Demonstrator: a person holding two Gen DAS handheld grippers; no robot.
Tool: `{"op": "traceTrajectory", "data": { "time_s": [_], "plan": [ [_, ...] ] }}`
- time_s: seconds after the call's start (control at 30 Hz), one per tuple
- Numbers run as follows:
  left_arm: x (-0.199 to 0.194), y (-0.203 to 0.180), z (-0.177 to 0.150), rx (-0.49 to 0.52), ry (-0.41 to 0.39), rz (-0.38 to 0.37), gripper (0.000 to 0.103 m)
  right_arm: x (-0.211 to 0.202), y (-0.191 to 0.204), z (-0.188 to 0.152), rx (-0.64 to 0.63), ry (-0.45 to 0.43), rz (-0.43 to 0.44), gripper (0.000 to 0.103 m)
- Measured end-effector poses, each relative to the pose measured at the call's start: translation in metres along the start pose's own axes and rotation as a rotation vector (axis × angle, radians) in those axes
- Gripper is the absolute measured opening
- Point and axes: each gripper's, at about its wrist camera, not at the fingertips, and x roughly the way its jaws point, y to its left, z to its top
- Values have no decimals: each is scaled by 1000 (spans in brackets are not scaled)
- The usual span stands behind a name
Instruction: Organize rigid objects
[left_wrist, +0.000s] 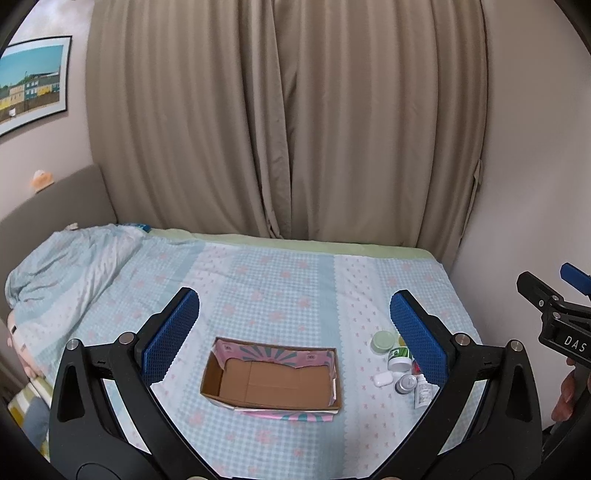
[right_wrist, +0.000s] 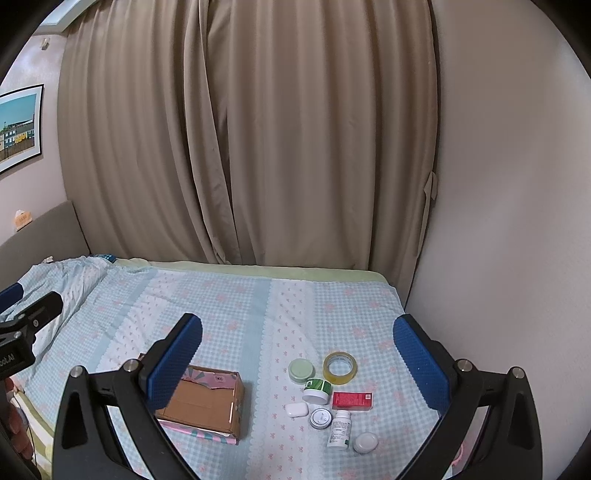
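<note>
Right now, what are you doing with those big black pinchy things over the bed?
A person holds two tongs over the bed, and both are open and empty. The left tongs hang above an empty cardboard box. The right tongs point at little things waiting beside it: a tape roll, a red box, a white bottle and some jars. Nothing is packed yet.

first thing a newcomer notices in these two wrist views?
Likely the open cardboard box, empty, in the middle of the blue checked bedspread. Next, the cluster of small items to its right: a tape roll, a pale green jar, a red box and a white bottle lying on its side. Both the left gripper and right gripper hang wide open above the bed, holding nothing.
</note>
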Motion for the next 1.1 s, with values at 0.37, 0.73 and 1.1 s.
{"op": "traceTrajectory", "data": {
  "time_s": [0.37, 0.73, 1.1],
  "plan": [
    [-5, 0, 0, 0, -10, -13, 103, -1, -3, -6, 4, -8, -24, 103],
    [-6, 4, 4, 6, -12, -25, 103, -8, -3, -11, 10, -18, -36, 103],
    [-7, 4, 2, 6, -12, -25, 103, -8, -5, -12, 10, -19, -37, 103]
  ]
}}
